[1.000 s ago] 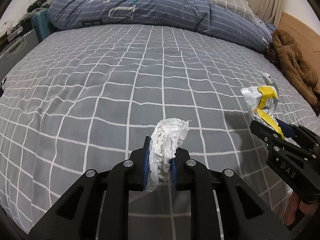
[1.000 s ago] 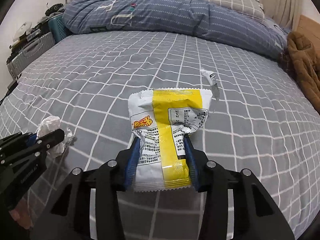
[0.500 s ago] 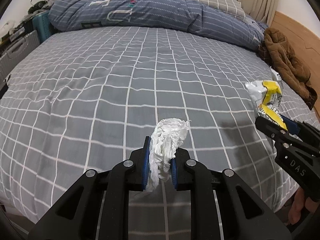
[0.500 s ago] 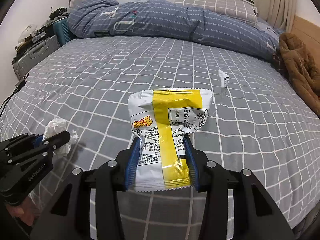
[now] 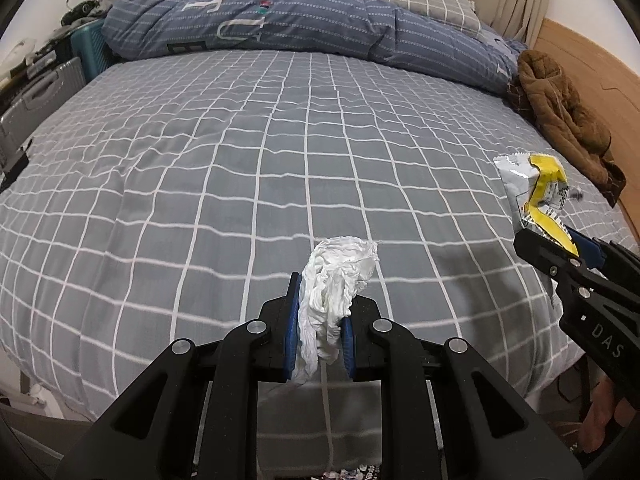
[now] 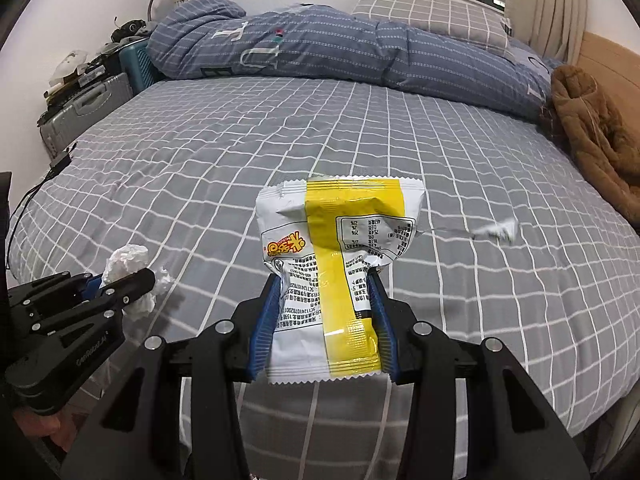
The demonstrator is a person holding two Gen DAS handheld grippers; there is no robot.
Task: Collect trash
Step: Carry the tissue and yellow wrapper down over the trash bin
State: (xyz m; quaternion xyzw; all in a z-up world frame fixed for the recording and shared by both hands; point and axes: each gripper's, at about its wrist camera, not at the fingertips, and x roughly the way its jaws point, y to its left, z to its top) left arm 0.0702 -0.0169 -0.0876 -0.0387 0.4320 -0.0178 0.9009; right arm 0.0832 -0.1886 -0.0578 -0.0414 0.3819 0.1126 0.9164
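Note:
A crumpled white tissue point(image 5: 334, 284) is pinched between the blue pads of my left gripper point(image 5: 320, 320), which is shut on it above the near edge of the bed. In the right wrist view the same left gripper point(image 6: 116, 284) and tissue point(image 6: 128, 260) show at the lower left. My right gripper point(image 6: 324, 320) is shut on a white and yellow snack packet point(image 6: 340, 248), held upright. From the left wrist view the right gripper point(image 5: 560, 248) and packet point(image 5: 536, 188) are at the right. A small blurred white strip point(image 6: 496, 232) sticks out to the packet's right; whether it is attached I cannot tell.
A grey checked bed sheet point(image 5: 240, 160) fills both views. A blue striped duvet point(image 5: 280, 28) and a pillow point(image 6: 432, 12) lie at the back, a brown garment point(image 5: 560, 108) by the wooden headboard point(image 5: 592, 64). Suitcases point(image 6: 88, 108) stand beyond the left side.
Both grippers have pulled back from the bed's middle toward its near edge, so the front edge and the floor now show. Tissue and packet stay gripped as before.

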